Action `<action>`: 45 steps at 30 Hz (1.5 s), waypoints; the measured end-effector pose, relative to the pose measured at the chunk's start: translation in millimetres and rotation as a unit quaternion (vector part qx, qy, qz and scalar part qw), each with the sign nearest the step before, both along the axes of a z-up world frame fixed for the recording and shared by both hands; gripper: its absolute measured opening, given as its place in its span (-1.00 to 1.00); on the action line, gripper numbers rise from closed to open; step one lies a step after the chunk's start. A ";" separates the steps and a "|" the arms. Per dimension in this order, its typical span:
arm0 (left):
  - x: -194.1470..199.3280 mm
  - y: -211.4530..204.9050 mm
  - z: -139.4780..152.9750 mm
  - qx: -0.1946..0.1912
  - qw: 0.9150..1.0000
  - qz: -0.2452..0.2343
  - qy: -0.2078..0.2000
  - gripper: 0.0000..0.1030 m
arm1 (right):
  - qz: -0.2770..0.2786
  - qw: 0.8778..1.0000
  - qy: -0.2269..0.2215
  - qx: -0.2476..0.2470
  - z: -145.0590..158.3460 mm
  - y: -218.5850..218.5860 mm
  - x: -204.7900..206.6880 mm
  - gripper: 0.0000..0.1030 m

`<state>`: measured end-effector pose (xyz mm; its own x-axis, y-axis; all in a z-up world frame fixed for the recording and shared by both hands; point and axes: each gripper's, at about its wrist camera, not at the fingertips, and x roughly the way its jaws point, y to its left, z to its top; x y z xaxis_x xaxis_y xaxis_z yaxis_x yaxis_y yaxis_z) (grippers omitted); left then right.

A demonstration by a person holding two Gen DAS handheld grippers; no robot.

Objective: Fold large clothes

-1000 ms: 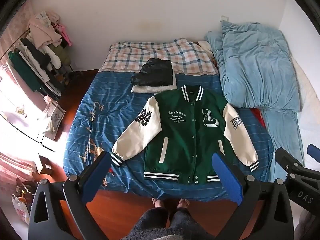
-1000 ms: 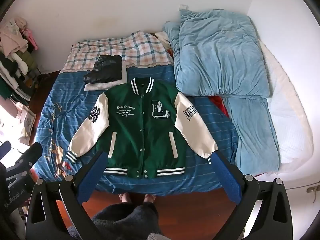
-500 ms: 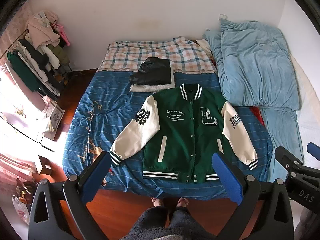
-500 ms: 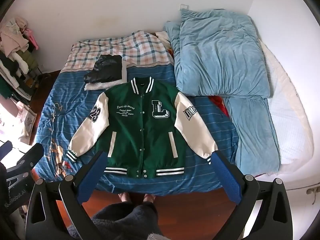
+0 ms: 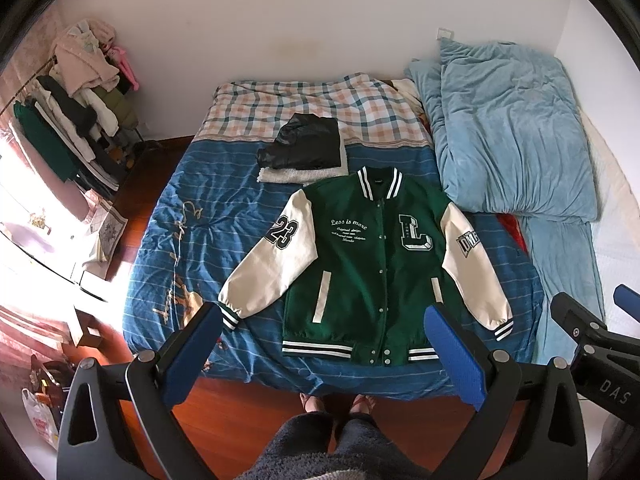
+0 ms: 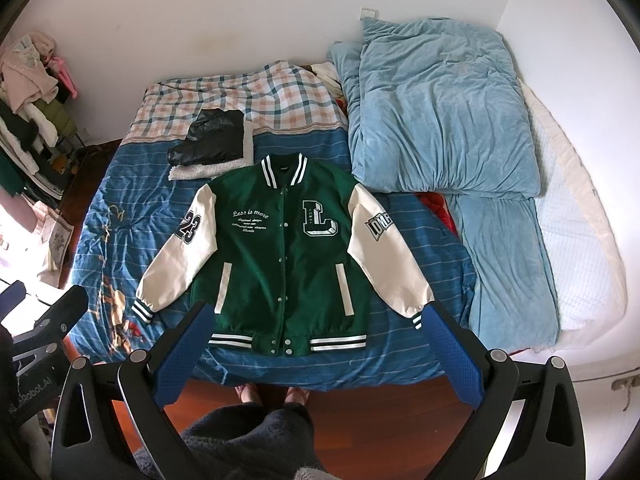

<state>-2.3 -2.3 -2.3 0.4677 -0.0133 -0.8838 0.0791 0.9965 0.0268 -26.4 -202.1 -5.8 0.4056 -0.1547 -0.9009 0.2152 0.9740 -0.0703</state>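
left tongs (image 5: 320, 344) wide open, empty | right tongs (image 6: 316, 342) likewise | jacket (image 6: 280, 252) flat on bed (image 6: 440, 252) | risk: slick sleeves slip

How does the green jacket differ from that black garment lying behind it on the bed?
The green varsity jacket lies spread flat, sleeves out, unfolded; the black jacket is already folded into a compact bundle. The green one has cream sleeves and white lettering; the black one looks shiny and plain. Both rest on the blue bedspread.

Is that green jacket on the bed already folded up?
No, the green jacket lies flat and snapped shut on the blue bedspread, with both cream sleeves spread out to its sides.
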 end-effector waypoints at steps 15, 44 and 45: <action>-0.1 -5.2 -0.6 -0.004 1.000 -0.002 0.000 1.00 | 0.002 1.000 0.001 0.000 -4.3 2.4 -2.1 1.00; 5.5 -8.7 4.3 -0.012 1.000 -0.001 -0.001 1.00 | 0.003 1.000 -0.001 -0.004 6.2 -4.5 1.6 1.00; 6.1 -10.0 4.5 -0.012 1.000 -0.001 -0.002 1.00 | 0.003 1.000 -0.001 -0.004 6.2 -4.3 1.6 1.00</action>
